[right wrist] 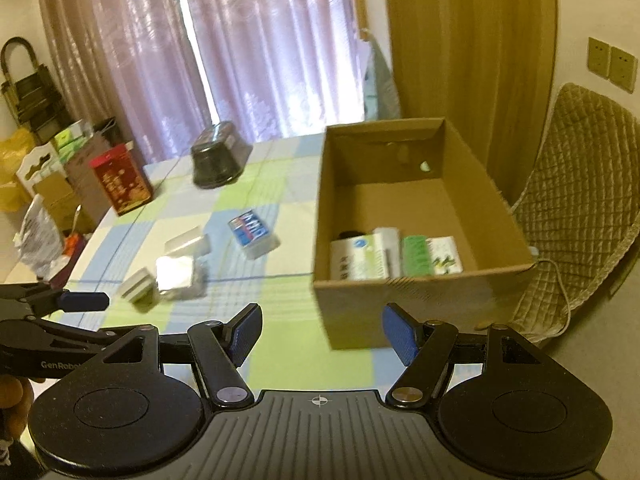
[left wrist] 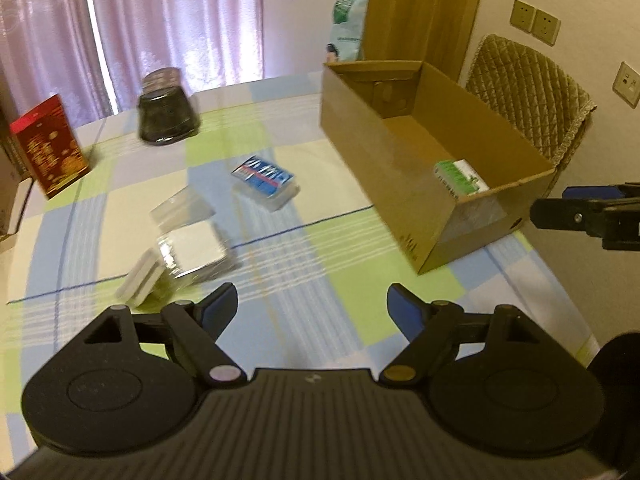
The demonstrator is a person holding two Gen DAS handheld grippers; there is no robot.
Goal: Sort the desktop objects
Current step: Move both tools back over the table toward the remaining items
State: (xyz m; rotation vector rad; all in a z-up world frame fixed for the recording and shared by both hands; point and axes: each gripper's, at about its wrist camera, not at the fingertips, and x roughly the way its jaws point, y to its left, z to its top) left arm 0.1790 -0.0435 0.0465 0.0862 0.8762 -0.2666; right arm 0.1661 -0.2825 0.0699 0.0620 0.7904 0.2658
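We see the things left to sort lying on the checked tablecloth (left wrist: 304, 264) of the counter: a blue-and-red packet in a clear case (left wrist: 266, 180) near the middle, a foil-wrapped block (left wrist: 196, 250) nearer us, a clear plastic sleeve (left wrist: 182, 210) just behind that block, and a small white-and-green box (left wrist: 140, 280) touching the block's left side. Further back stand a dark jar (left wrist: 168, 110) and a red carton (left wrist: 50, 146) (both blurred). To the right sits an open cardboard box (right wrist: 360, 304), and in its near end lie a white medicine box (right wrist: 358, 260), a white tube-like pack (right wrist: 390, 248) and a green-and-white box (right wrist: 430, 256), side by side.

Our left tongs (left wrist: 312, 308) hang above the cloth, spread wide and empty, just short of the foil-wrapped block. Our right tongs (right wrist: 320, 334) hang before the cardboard box's near wall, also spread wide with nothing between them. A quilted chair (right wrist: 580, 208) stands beyond the box.
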